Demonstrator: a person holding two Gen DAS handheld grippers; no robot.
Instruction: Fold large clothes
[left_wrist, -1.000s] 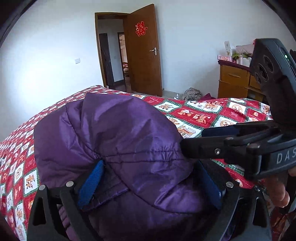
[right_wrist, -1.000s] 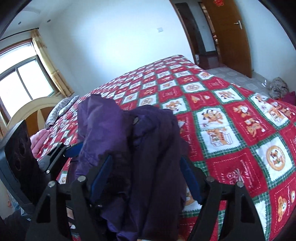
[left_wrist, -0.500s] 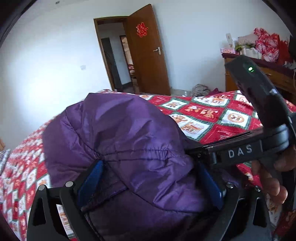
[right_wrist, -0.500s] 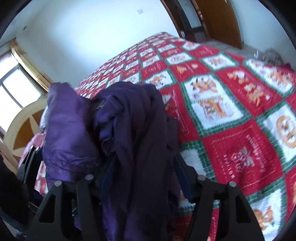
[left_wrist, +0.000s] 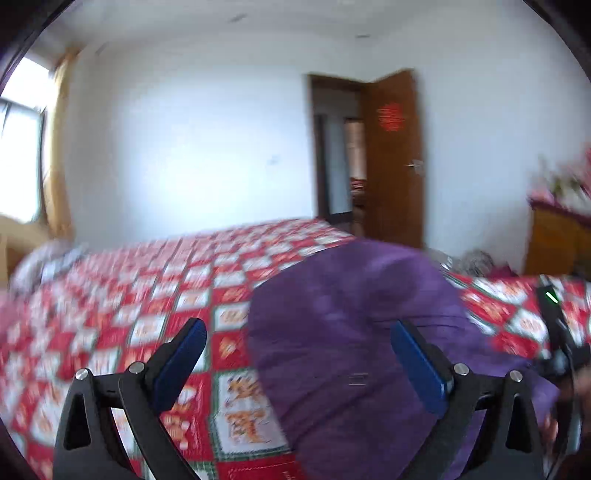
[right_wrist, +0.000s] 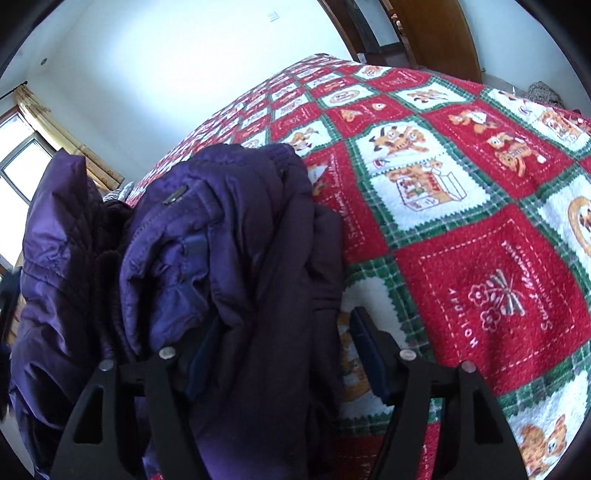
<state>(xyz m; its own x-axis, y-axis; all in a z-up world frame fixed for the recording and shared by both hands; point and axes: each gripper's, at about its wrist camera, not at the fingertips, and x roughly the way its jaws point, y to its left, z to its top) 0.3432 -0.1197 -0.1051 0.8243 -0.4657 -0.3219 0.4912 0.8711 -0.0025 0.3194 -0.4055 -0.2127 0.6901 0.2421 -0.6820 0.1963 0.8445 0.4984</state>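
While your left gripper (left_wrist: 295, 343) stands released, its blue pads (left_wrist: 183, 356) spread wide, the purple jacket (left_wrist: 354, 332) lies heaped on the red-and-green patchwork bedspread (left_wrist: 147, 314), filling the frame from 3 to 6 o'clock and reaching in between the fingers without being pinched; that view is blurred. At 1 o'clock the brown door (left_wrist: 393, 158) hangs ajar. Your right gripper (right_wrist: 284, 347) has the jacket (right_wrist: 236, 236) bunched between its fingers, spilling toward 9 o'clock; the left pad is buried in fabric, so you cannot tell whether it is clenched
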